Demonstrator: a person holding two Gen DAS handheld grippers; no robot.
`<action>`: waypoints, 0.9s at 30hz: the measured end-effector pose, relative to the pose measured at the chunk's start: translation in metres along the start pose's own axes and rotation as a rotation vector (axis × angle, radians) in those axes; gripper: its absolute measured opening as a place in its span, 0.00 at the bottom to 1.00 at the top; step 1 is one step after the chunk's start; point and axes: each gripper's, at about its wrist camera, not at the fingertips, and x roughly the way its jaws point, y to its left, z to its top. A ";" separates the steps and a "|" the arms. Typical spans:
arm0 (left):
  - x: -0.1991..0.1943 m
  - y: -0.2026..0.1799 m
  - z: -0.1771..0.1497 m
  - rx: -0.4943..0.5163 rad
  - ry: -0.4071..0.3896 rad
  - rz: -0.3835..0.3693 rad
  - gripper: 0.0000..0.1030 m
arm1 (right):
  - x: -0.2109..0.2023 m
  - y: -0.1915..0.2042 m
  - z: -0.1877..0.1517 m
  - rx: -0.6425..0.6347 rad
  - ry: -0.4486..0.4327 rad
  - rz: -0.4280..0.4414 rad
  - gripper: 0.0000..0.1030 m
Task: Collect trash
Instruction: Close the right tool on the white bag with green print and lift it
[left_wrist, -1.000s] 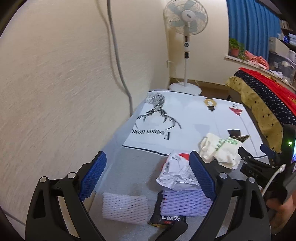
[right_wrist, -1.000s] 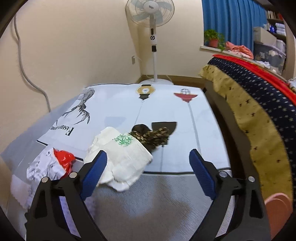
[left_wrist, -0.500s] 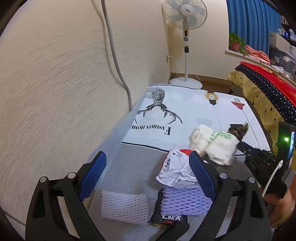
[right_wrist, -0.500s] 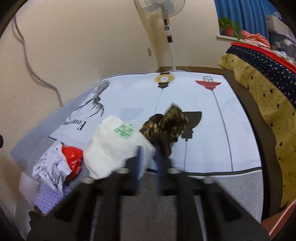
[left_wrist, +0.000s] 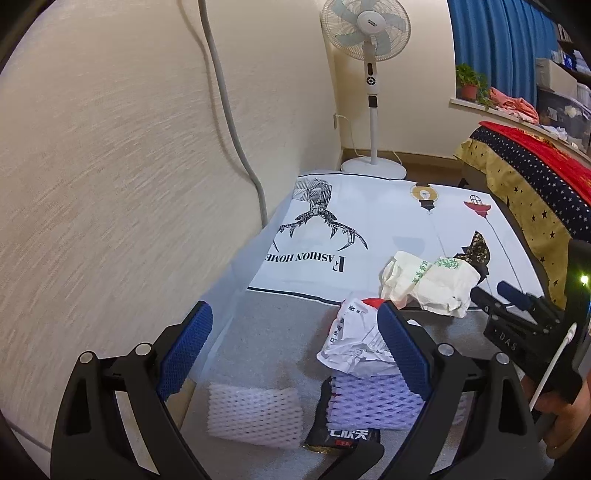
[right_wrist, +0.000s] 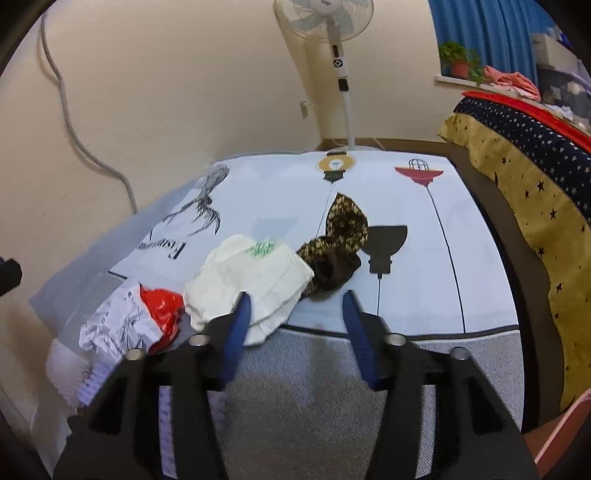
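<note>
A crumpled white bag with green print (left_wrist: 428, 280) (right_wrist: 251, 280) lies at the edge of the white printed mat (right_wrist: 424, 288), touching a dark patterned wrapper (right_wrist: 343, 236). My right gripper (right_wrist: 295, 317) (left_wrist: 491, 291) is just behind the bag; its jaws are opening and the left pad overlaps the bag's near edge without pinching it. Left of the bag sit crumpled printed paper (left_wrist: 354, 339) (right_wrist: 122, 325) and red plastic (right_wrist: 162, 310). My left gripper (left_wrist: 293, 347) stands wide open over the grey mat, above a white foam net (left_wrist: 255, 413), a purple foam net (left_wrist: 373, 406) and a black snack wrapper (left_wrist: 347, 437).
A cream wall with a grey cable (left_wrist: 229, 110) runs along the left. A standing fan (left_wrist: 369, 66) is at the far end. A bed with a star-patterned cover (right_wrist: 524, 177) borders the right side. A person's hand (left_wrist: 561, 417) holds the right gripper.
The right jaws went from wide open to shut by the white bag, then reopened partway. The bag and dark wrapper were disturbed; the wrapper's flap now stands up. The left gripper stayed still.
</note>
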 end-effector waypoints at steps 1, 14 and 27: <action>0.000 0.000 0.000 -0.001 0.002 0.000 0.85 | 0.003 0.002 0.002 -0.004 0.001 0.001 0.52; 0.004 0.000 -0.002 0.008 0.019 0.002 0.85 | 0.038 0.013 0.011 0.009 0.060 0.071 0.52; 0.004 0.001 -0.003 0.006 0.026 0.028 0.85 | 0.014 0.024 0.004 -0.037 0.018 0.164 0.02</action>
